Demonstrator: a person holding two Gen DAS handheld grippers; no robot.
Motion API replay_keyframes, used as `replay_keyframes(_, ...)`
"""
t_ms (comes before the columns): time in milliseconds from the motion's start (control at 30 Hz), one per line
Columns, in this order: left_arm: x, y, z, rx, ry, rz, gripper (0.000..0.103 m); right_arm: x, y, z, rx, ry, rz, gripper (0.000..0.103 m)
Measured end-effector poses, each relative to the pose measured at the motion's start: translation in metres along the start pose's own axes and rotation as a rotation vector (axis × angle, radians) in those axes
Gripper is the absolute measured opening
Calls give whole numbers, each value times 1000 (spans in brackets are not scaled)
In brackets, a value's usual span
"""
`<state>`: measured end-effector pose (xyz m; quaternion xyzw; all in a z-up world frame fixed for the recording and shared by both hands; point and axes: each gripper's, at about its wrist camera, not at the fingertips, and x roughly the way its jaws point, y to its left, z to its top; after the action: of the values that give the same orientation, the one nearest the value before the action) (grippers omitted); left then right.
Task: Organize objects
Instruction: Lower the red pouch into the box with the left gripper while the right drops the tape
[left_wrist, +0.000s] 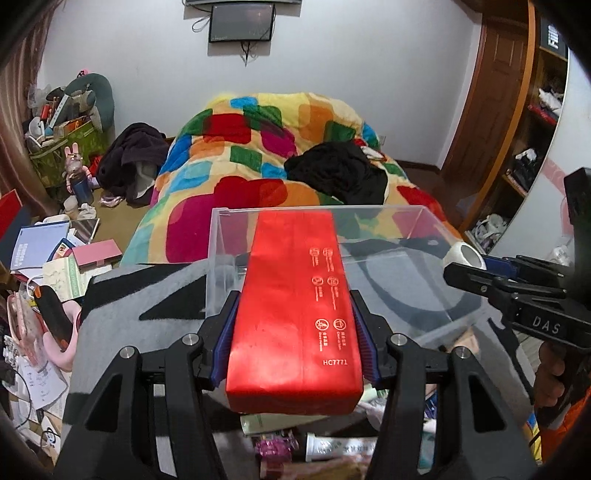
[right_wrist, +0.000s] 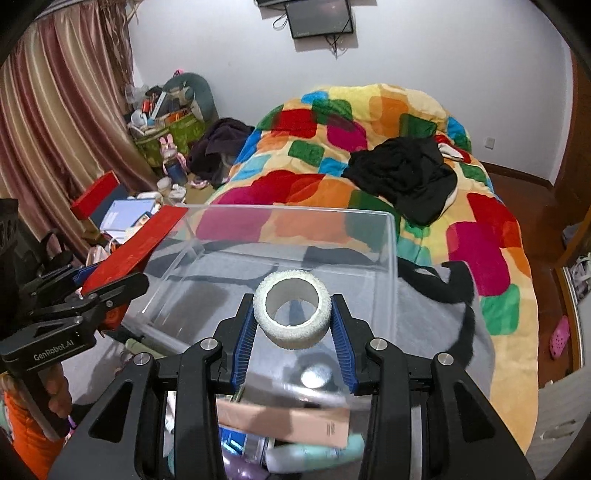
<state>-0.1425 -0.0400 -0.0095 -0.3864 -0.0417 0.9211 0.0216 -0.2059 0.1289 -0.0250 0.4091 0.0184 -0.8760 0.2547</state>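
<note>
My left gripper (left_wrist: 293, 332) is shut on a long red box (left_wrist: 295, 306) with white print, held out over the near rim of a clear plastic bin (left_wrist: 424, 218). My right gripper (right_wrist: 293, 321) is shut on a white roll of tape (right_wrist: 291, 314), its blue pads (right_wrist: 245, 343) pressing both sides, above the same clear plastic bin (right_wrist: 391, 258). The bin stands on a grey and black cloth (right_wrist: 436, 314). In the left wrist view the right gripper (left_wrist: 465, 267) enters from the right with the tape roll (left_wrist: 463, 254). The right wrist view has the left gripper (right_wrist: 110, 288) and the red box (right_wrist: 140, 243) at the left.
A bed with a bright patchwork blanket (right_wrist: 369, 155) and black clothes (right_wrist: 406, 173) lies behind the bin. Books, boxes and bags crowd the floor at the left (left_wrist: 48, 258). Tubes, a carton and small items (right_wrist: 288, 421) lie below the grippers. Shelves (left_wrist: 532, 147) stand at the right.
</note>
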Motion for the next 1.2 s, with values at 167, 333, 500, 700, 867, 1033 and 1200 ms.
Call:
replay_keyframes(167,7,-4,4,16,16,12,55,21,8,4,-30,48,-12,36)
replay_keyframes(333,13,-4,5,20,38,6,56,31,13,1,-46,81,-6,37)
replay_keyframes(500,4,-9,2,31,24,1,67,28,15,-3,-48,94,2,49)
replay_keyframes(700,-23,-17,-1,61,-35,7,81,0,18,-5,-64,22,-16,61)
replay_keyframes(867,-45,-16,-12,66,-69,13,94,-27,21,-13,-88,-28,-15,61)
replay_keyframes(1033,-54,-13,-33,76,-51,22,95,-47,23,-30,-95,-54,6,61)
replay_keyframes(1200,-54,-7,-63,62,5,16,95,-57,23,-57,-98,-35,25,61)
